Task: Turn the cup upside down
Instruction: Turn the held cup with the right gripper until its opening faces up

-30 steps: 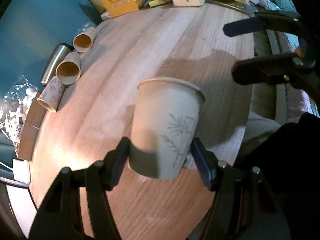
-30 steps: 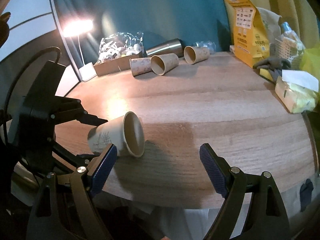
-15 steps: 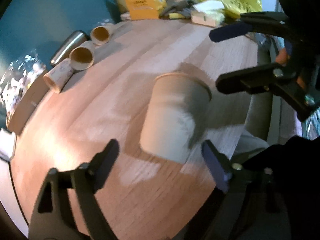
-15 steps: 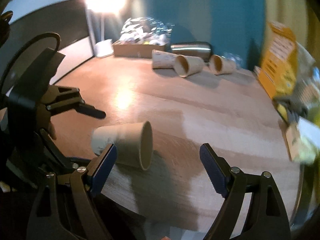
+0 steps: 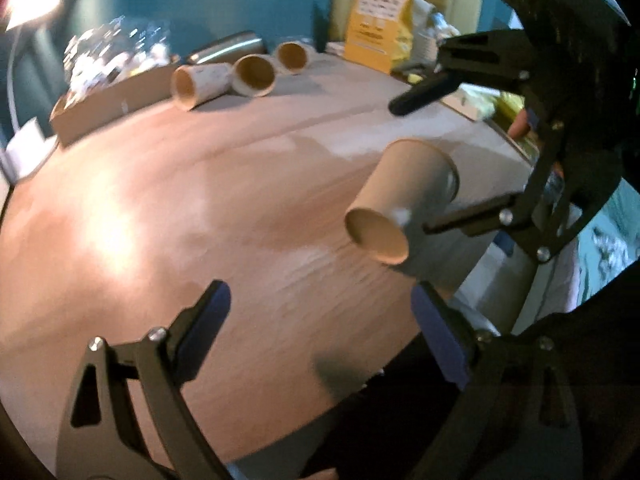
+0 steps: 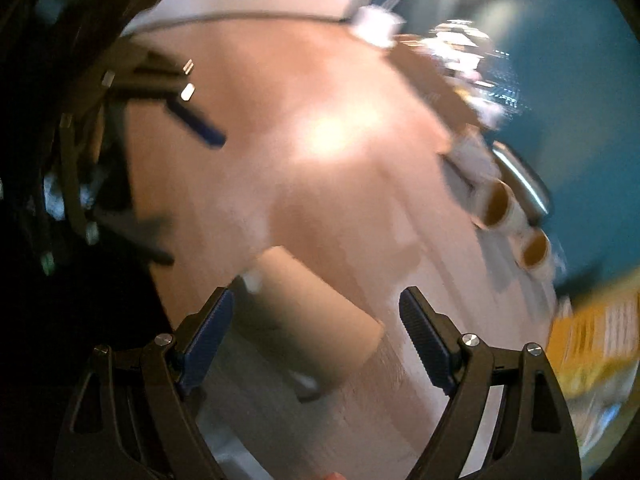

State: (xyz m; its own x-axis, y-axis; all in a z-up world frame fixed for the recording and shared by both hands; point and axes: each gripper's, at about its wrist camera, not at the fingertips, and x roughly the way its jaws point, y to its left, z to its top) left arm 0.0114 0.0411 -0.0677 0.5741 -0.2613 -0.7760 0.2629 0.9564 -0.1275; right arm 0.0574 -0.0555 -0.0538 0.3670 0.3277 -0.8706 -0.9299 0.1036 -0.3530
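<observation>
Paper cup (image 5: 400,204) lies on its side on the wooden counter (image 5: 200,200), near the counter edge, base end toward the left claw (image 5: 320,332). Left claw: spread wide, nothing held; cup ahead of it and off to its right, apart from both fingers. Right claw (image 6: 316,336): also spread wide, holding nothing; cup (image 6: 312,320) lies on the counter (image 6: 320,160) between its fingers, contact not discernible through motion blur. Far ahead of the left claw: three paper cups (image 5: 252,74) on their sides, steel tumbler (image 5: 228,46), yellow carton (image 5: 378,28)
</observation>
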